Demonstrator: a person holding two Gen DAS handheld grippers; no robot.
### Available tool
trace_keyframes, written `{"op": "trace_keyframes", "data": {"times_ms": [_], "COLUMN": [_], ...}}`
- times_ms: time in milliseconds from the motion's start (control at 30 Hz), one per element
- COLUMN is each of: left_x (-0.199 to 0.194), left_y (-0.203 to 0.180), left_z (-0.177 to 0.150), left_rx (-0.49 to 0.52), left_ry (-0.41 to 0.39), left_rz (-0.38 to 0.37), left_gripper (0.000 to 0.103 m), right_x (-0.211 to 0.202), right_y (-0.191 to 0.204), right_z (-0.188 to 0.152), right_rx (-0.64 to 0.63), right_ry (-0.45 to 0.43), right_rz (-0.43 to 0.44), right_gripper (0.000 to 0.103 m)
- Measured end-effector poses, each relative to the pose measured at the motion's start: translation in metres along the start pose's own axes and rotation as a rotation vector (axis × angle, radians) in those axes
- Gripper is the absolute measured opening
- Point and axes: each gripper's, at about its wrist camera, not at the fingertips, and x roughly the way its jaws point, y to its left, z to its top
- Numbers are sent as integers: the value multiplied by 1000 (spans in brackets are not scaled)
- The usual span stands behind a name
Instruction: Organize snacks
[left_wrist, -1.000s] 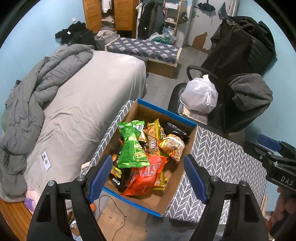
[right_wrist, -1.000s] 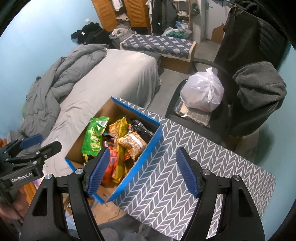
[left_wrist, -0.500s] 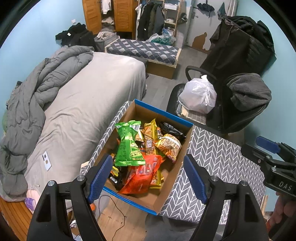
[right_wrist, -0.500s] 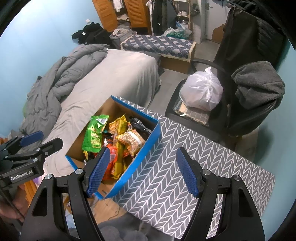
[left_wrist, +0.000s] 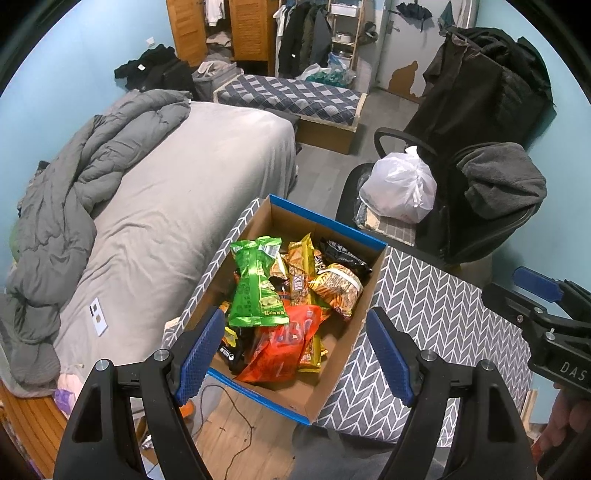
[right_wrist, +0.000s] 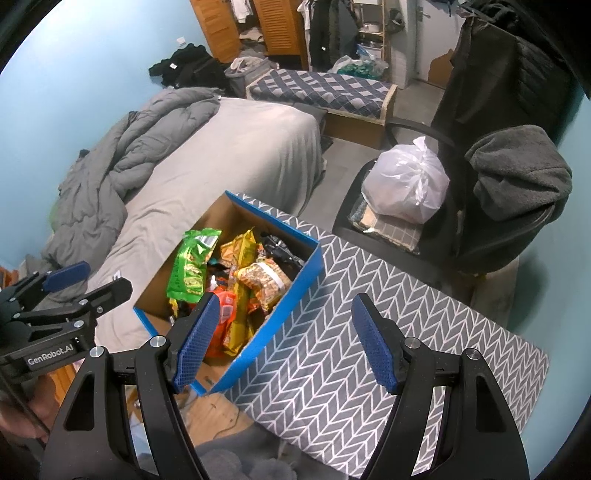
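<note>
At the left end of a table (right_wrist: 388, 332) with a grey-and-white herringbone cover stands an open cardboard box (left_wrist: 325, 229) with blue outer walls, heaped with snack packets. A bright green bag (left_wrist: 256, 284) lies on top, an orange-red packet (left_wrist: 284, 343) below it, yellow wrappers (left_wrist: 299, 258) and a black packet (left_wrist: 343, 253) toward the far side. The left gripper (left_wrist: 295, 349) hangs above the box, jaws wide apart and empty. The right gripper (right_wrist: 282, 341) hovers over the table beside the box, also spread with nothing between its pads. A grey bed (left_wrist: 177, 192) flanks the box; a chair (right_wrist: 424, 236) carries a white plastic bag (right_wrist: 406, 184).
</note>
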Motion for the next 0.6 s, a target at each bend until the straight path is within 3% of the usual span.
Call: {"op": "trace_keyframes", "data": {"times_ms": [267, 600], "left_x": [-1, -2], "left_y": [-7, -12], "left_z": [0, -3], "left_rx": [18, 17], "left_ry": [9, 10], "left_rz": [41, 40], "left_gripper": [80, 80], "right_x": [0, -1], "right_y": [1, 6], "right_z": [2, 1], "right_rx": [-4, -20], "right_ry": [0, 4], "right_rz": [2, 6], "right_gripper": [73, 73]}}
